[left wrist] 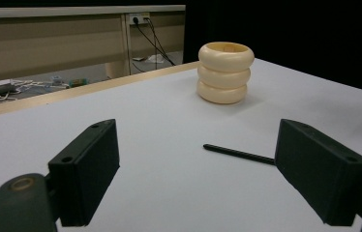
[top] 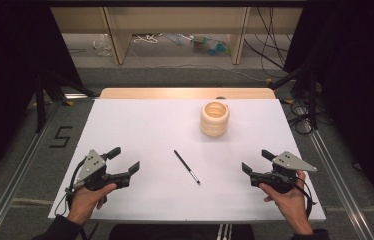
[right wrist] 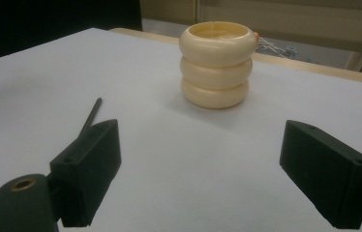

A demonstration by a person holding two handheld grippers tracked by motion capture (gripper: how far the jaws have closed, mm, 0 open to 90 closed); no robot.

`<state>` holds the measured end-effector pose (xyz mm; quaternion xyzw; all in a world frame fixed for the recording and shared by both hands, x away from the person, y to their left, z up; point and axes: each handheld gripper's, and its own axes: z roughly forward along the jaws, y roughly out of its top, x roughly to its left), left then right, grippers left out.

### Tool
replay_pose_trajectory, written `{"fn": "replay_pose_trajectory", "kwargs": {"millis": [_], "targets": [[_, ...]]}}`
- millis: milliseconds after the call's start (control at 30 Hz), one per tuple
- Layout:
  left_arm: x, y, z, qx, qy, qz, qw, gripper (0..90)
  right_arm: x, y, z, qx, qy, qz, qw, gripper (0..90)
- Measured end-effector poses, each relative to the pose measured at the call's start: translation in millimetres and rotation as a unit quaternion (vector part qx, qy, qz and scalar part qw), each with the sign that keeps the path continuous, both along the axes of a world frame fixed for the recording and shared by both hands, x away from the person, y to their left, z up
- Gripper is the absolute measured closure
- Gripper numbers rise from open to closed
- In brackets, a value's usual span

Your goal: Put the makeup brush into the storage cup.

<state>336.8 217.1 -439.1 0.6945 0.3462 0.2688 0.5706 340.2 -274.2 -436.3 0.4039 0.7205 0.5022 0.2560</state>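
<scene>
A cream ribbed cup (top: 214, 119) shaped like three stacked rings stands upright toward the back of the white table (top: 140, 125). A thin black pen (top: 186, 166) lies flat near the table's middle, in front of the cup. My left gripper (top: 123, 160) rests at the front left, open and empty. In its own view the pen (left wrist: 237, 153) lies ahead, its near end hidden behind the right jaw, and the cup (left wrist: 225, 72) stands beyond. My right gripper (top: 255, 161) sits at the front right, open and empty; its view shows the cup (right wrist: 218, 64) ahead and the pen (right wrist: 90, 116) at left.
Beyond the table's wooden far edge (top: 185, 93) lie a floor with cables (top: 275, 45) and the legs of a wooden bench (top: 117, 37). Metal rails (top: 20, 165) run along both sides of the table. Dark curtains close in left and right.
</scene>
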Motion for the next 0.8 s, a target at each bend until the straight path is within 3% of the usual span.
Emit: {"fn": "replay_pose_trajectory", "kwargs": {"millis": [67, 133, 300, 467, 500, 800], "targets": [[0.3, -0.1, -0.1, 0.001, -0.001, 0.000, 1.0000, 16.0, 0.6, -0.2, -0.5, -0.003, -0.003, 0.001, 1.0000, 15.9], [0.2, -0.1, -0.1, 0.002, 0.000, -0.001, 1.0000, 16.0, 0.1, -1.4, 0.9, -0.013, 0.010, 0.003, 0.9999, 16.0], [-0.4, -0.3, -0.2, 0.000, 0.002, 0.000, 1.0000, 16.0, 2.1, 0.5, -0.6, -0.003, 0.003, 0.008, 1.0000, 16.0], [-0.2, -0.1, 0.0, 0.000, 0.001, -0.002, 1.0000, 16.0, 2.7, 1.0, -0.2, -0.010, 0.008, 0.003, 0.9999, 16.1], [-0.4, -0.4, -0.1, 0.000, 0.002, -0.002, 1.0000, 16.0, 4.2, 1.9, -1.5, 0.000, 0.005, 0.010, 0.9999, 16.4], [-1.1, -1.1, 0.4, 0.002, -0.005, 0.004, 1.0000, 16.2, 9.7, 5.8, 5.9, -0.015, 0.016, 0.024, 0.9995, 17.3]]}}
